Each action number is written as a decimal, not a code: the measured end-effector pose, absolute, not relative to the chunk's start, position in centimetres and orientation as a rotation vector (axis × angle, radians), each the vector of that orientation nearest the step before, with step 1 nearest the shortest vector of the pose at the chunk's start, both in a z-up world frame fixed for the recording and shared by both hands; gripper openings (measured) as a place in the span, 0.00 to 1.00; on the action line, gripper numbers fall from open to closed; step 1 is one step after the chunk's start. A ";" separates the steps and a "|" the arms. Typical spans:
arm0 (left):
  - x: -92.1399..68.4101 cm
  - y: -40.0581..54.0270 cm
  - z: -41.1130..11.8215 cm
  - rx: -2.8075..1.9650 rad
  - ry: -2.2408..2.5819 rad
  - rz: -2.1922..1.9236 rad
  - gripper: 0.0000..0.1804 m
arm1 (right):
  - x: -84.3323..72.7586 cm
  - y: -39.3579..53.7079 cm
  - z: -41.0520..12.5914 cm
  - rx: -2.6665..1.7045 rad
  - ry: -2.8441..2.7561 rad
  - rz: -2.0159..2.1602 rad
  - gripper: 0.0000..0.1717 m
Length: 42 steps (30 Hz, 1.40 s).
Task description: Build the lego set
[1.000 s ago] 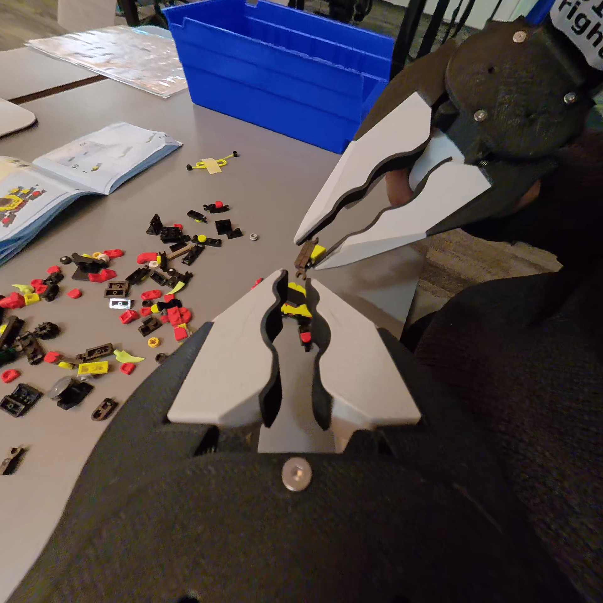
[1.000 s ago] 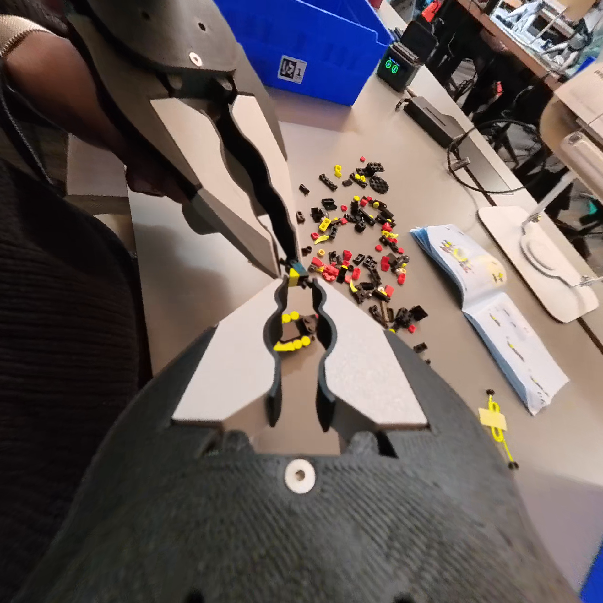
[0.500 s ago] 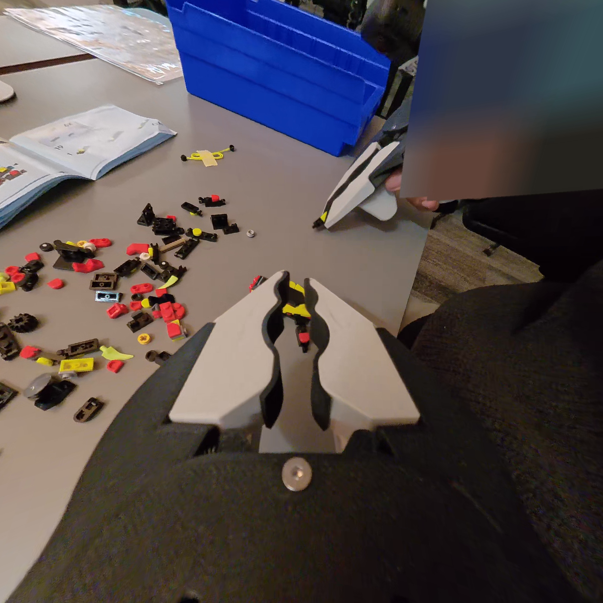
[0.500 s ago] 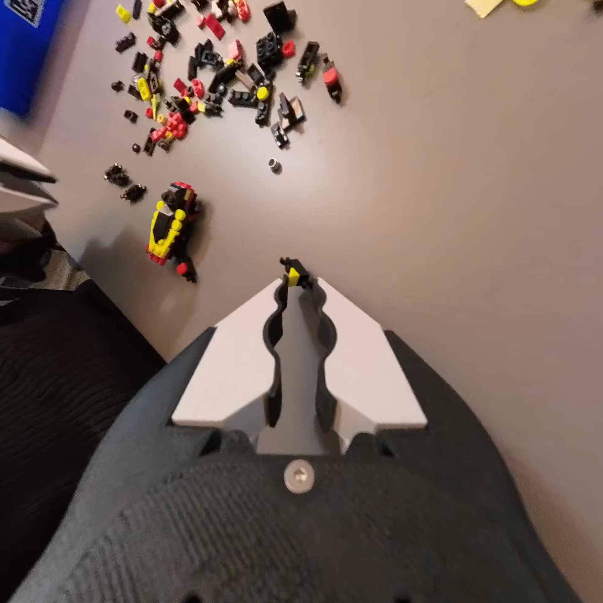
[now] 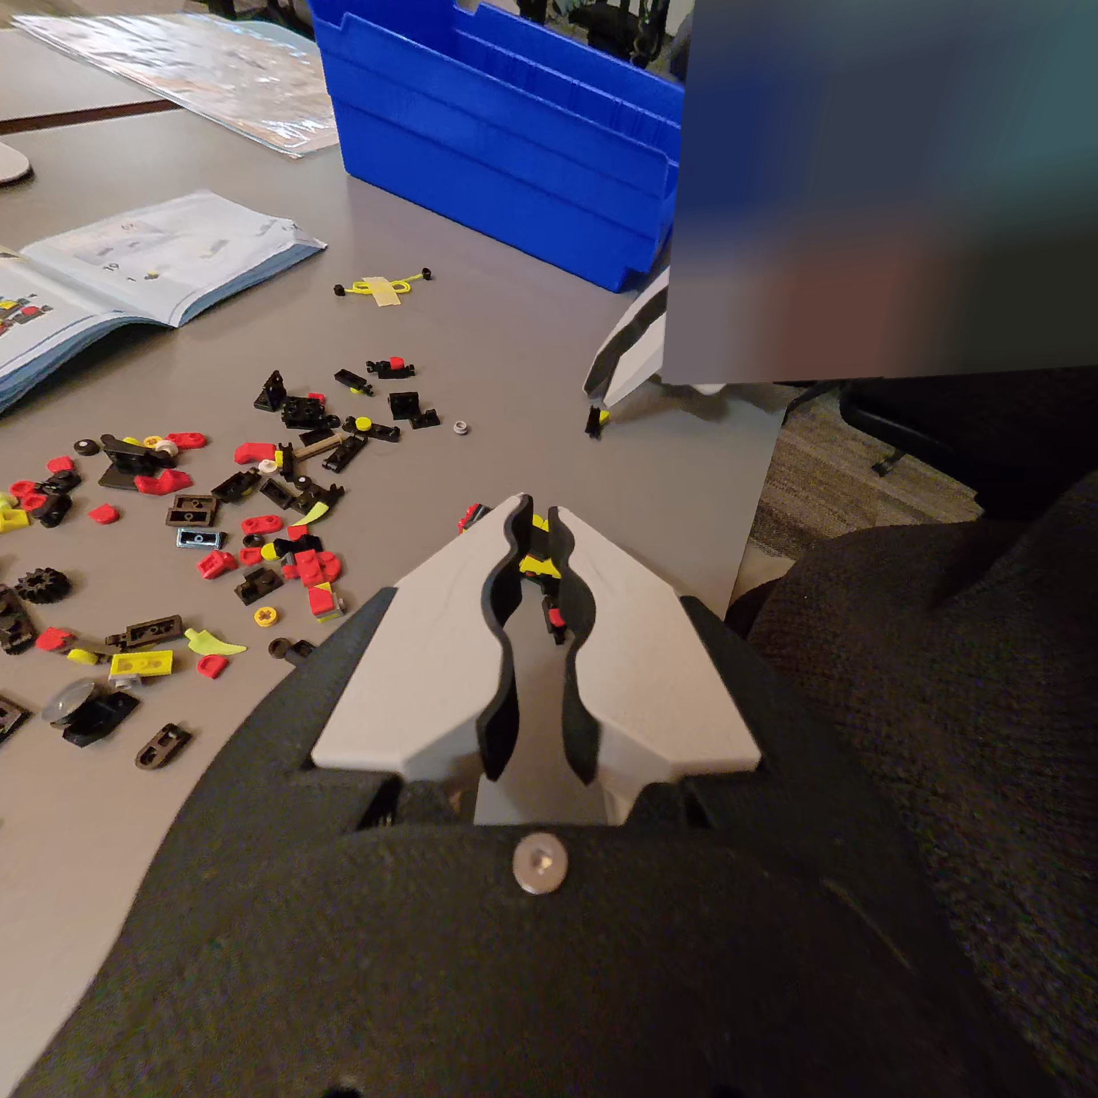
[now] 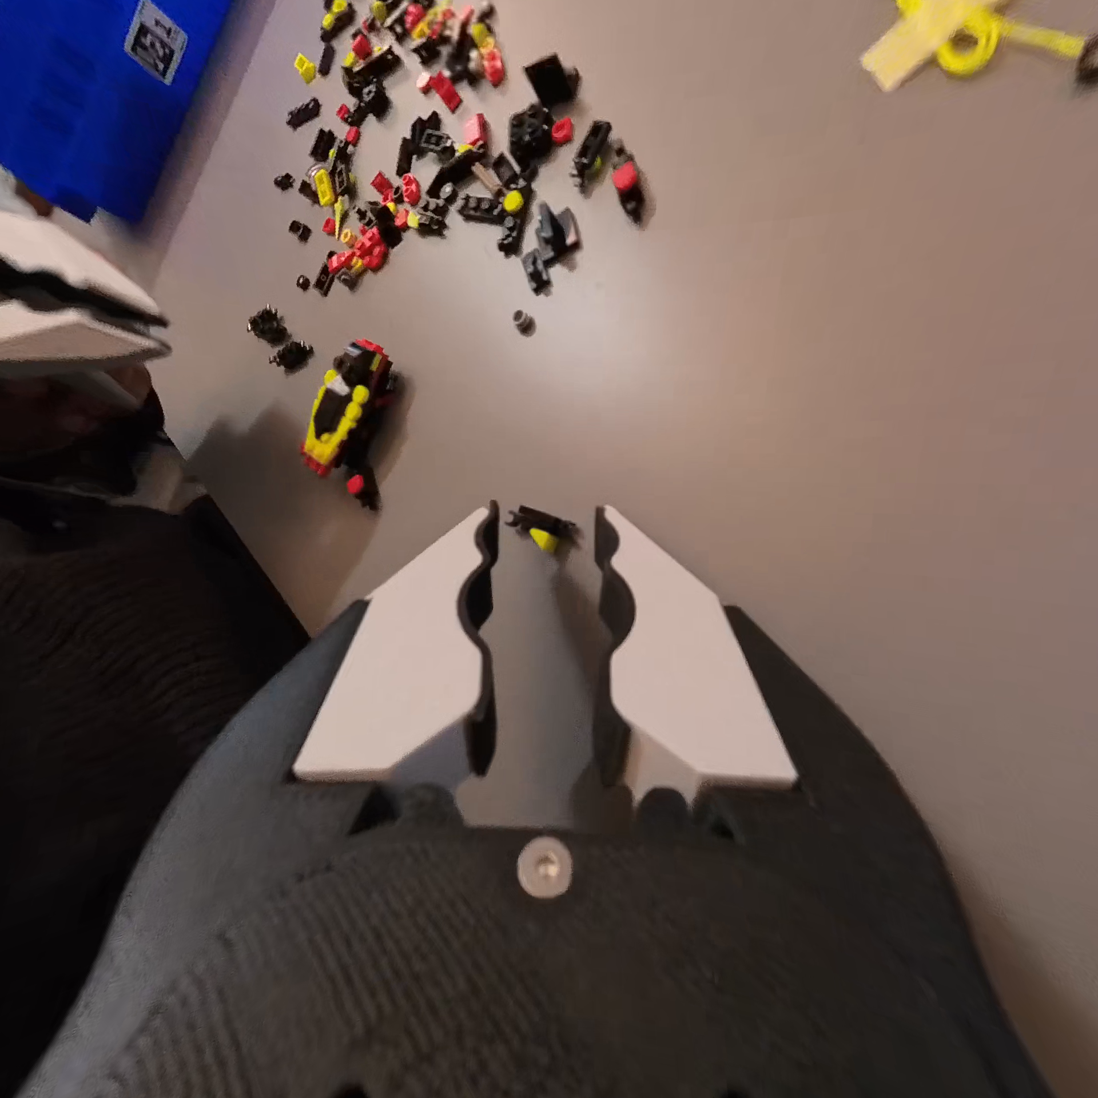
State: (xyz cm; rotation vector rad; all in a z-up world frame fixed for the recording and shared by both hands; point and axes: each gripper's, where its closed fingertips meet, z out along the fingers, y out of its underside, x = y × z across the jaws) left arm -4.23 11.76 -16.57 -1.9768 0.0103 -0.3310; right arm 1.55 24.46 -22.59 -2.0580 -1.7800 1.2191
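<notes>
A big blue bin (image 5: 499, 136) stood on the grey table (image 5: 523, 356), past many loose toy bricks (image 5: 249, 505). The left gripper (image 5: 536, 516) was closed, above a little brick car (image 6: 347, 410) on the table. The right gripper (image 6: 543, 514) was open, with a tiny black and yellow piece (image 6: 543, 532) lying free between its fingers.

Bin (image 5: 499, 142) blue – table (image 5: 535, 356) grey – loose bricks (image 5: 285, 475) black, red, yellow; small model (image 6: 347, 410) yellow-black-red.

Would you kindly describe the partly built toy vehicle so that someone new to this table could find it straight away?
Start at the blue bin at the grey table's edge, then follow that edge past the scattered pile of loose bricks. Just beyond the pile sits the toy vehicle. Unlike its loose single-piece neighbours, it is one assembled block: black body, yellow studded trim, red underside.
</notes>
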 end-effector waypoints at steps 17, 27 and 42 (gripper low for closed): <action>-3.7 11.6 -16.4 -1.968 0.018 -0.392 0.02 | 1.9 23.9 -23.8 -1.276 -2.219 0.756 0.15; -3.4 11.6 -16.5 -1.972 0.026 -0.414 0.03 | 1.9 23.4 -23.5 -1.797 -2.080 1.090 0.06; -2.9 11.7 -16.5 -1.972 0.044 -0.420 0.03 | 1.5 24.2 -23.7 -2.479 -1.554 1.402 0.06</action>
